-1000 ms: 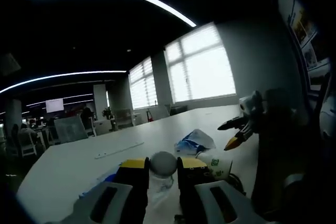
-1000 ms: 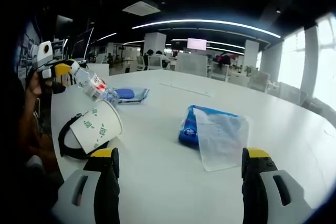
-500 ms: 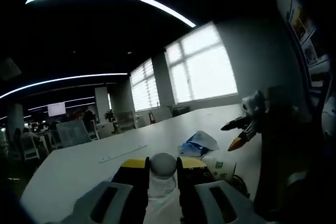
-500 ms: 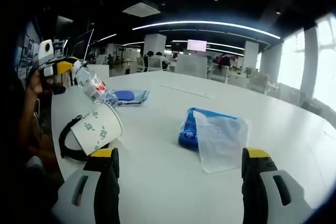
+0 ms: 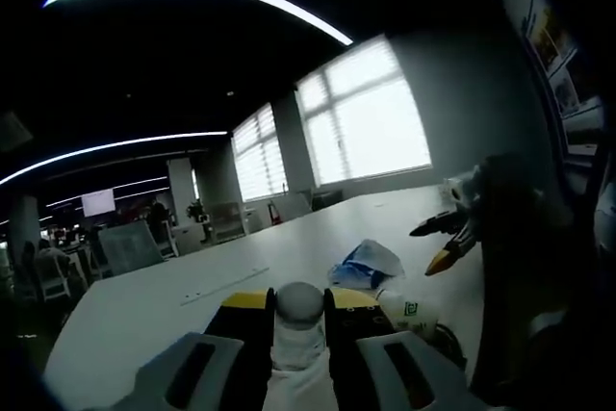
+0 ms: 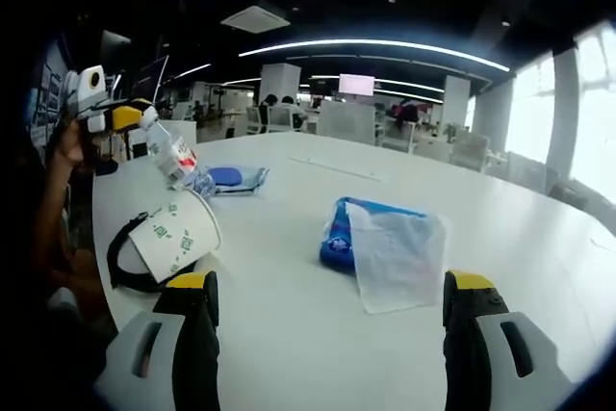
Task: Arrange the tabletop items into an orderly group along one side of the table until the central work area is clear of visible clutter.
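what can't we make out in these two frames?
- Left gripper view: clear plastic bottle clamped between the left gripper jaws; they hide its body and label.
- Left gripper view: white paper cup with green print, partly behind the jaw.
- Right gripper view: black loop under the cup; what it is, unclear.
- Right gripper view: print on the blue packet too small; a translucent plastic bag covers part.
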The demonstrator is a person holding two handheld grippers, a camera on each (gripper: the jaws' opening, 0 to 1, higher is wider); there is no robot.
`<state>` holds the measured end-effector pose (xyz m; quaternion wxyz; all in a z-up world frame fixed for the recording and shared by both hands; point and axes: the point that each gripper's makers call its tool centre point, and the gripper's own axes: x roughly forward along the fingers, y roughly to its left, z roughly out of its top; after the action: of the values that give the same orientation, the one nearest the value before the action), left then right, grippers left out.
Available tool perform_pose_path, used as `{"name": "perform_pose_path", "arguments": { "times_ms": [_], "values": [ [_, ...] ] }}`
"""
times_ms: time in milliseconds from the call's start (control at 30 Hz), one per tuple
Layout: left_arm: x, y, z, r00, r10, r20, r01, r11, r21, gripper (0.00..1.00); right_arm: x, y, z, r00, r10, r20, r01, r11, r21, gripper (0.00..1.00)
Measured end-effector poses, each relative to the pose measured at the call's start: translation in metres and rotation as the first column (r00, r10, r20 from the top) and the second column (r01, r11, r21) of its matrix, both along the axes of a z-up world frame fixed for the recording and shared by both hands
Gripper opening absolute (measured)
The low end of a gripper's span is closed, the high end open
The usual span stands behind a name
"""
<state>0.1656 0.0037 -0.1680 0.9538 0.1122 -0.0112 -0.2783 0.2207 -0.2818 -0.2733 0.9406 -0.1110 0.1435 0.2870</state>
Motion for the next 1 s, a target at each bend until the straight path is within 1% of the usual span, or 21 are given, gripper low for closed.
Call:
{"name": "perform_pose_path", "arguments": {
  "times_ms": [233,400,500,800,1000],
  "values": [
    [0.013,-0.004,0.002,1.000,-0.007,-0.019,0.007,1.000,0.022,0.18,-0.001,-0.006,0.001,1.000,-0.011,0.002,0.011,1.000,0.004,0.94],
    [0.016,-0.008,0.004,1.000,-0.007,-0.012,0.007,0.999,0.036,0.18,-0.001,-0.010,0.003,1.000,-0.021,0.008,0.021,1.000,0.009,0.94],
    [0.017,-0.010,0.004,1.000,-0.011,-0.009,0.011,0.999,0.036,0.18,-0.001,-0.011,0.002,1.000,-0.022,0.005,0.022,1.000,0.008,0.94],
    [0.030,-0.009,0.009,1.000,-0.017,-0.019,0.018,0.999,0.030,0.18,-0.002,-0.020,0.003,0.999,-0.039,0.006,0.039,0.999,0.009,0.94],
    [0.038,-0.009,0.011,0.998,-0.039,-0.044,0.039,0.999,0.011,0.18,-0.002,-0.023,0.004,0.999,-0.045,0.007,0.045,0.999,0.005,0.94]
  ]
}}
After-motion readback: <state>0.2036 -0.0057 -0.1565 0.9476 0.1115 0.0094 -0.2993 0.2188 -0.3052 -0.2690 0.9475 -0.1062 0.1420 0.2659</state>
